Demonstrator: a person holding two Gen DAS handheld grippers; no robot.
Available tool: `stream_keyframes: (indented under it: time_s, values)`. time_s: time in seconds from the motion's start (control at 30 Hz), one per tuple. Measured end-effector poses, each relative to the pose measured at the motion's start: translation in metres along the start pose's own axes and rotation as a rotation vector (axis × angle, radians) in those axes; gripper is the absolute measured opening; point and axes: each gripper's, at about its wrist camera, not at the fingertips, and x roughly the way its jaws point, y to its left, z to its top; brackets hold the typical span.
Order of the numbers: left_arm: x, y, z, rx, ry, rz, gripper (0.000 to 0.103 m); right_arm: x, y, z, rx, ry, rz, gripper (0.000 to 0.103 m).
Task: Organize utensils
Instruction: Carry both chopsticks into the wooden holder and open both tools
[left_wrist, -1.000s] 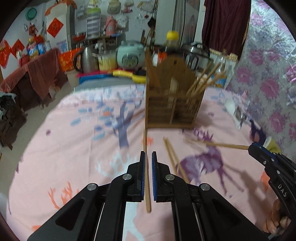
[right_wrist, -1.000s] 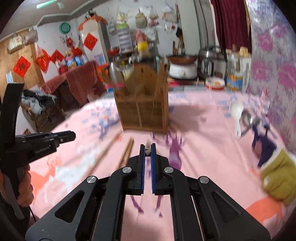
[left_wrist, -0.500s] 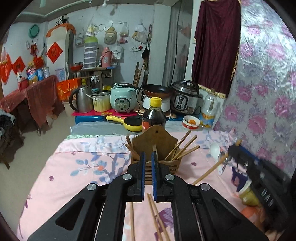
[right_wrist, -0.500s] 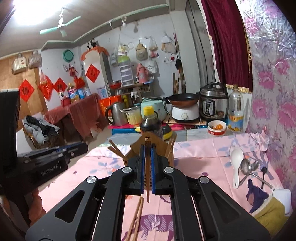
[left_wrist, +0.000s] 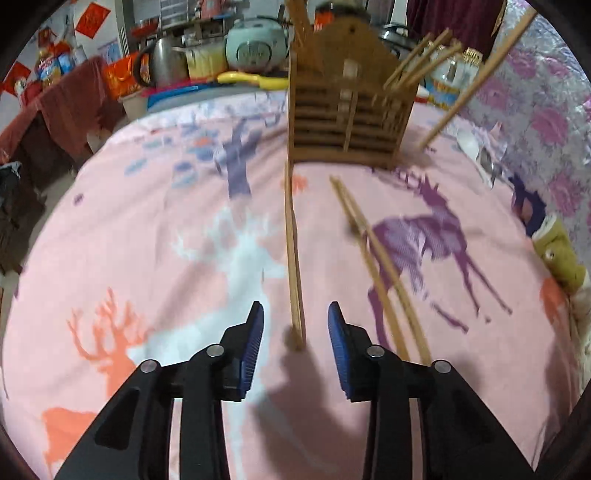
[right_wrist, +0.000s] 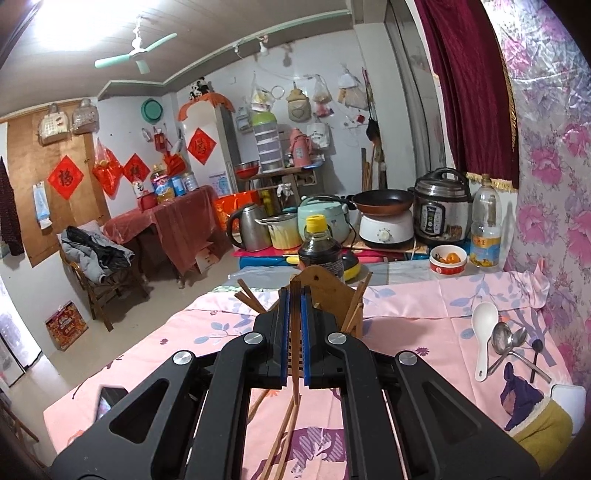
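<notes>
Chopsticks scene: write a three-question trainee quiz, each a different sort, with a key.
1. True or false: the right tool is shut on a chopstick.
2. What lies between the left tool's opening pads: A a spoon, B a single chopstick, C nothing?
3. Fill in: the wooden holder stands on a ____ deer-print cloth.

Key: 1 true; 2 B; 3 pink.
</notes>
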Motion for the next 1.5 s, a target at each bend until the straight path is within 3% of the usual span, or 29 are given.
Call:
stream_keyframes:
  time_s: [0.13,0.2,0.23,0.27,0.47,0.67,0.83,1.3,1.5]
  values:
    - [0.017,-0.002,-0.005,0.008,0.037,0.042,0.040,-0.002,-0.001,0.001,0.008,-0.003,0.014,0.007]
    - [0.018,0.000,-0.009,0.002,0.019,0.049,0.025,-0.003,-0.002,0.002,0.012,-0.004,0.019,0.007]
    - [0.017,0.000,-0.010,0.007,0.020,0.039,0.007,-0.004,-0.003,0.003,0.015,-0.006,0.021,0.007]
    - [0.016,0.001,-0.010,0.003,0.020,0.019,0.006,-0.004,-0.004,0.003,0.019,-0.007,0.025,0.007]
    - [-0.024,-0.002,0.010,-0.008,-0.099,0.017,0.006,-0.005,-0.009,0.004,0.028,-0.010,0.029,0.007]
    - [-0.091,-0.021,0.048,0.038,-0.276,0.026,0.006,-0.008,-0.009,0.006,0.031,-0.018,0.022,0.007]
    - [-0.122,-0.035,0.081,0.037,-0.373,-0.003,0.006,-0.009,-0.009,0.007,0.033,-0.024,0.015,0.007]
    - [-0.152,-0.050,0.138,-0.003,-0.542,-0.053,0.006,0.004,-0.017,0.005,0.043,-0.010,-0.040,0.007]
    - [-0.163,-0.044,0.156,-0.035,-0.606,-0.074,0.006,0.008,-0.017,0.013,0.051,-0.055,-0.060,0.007]
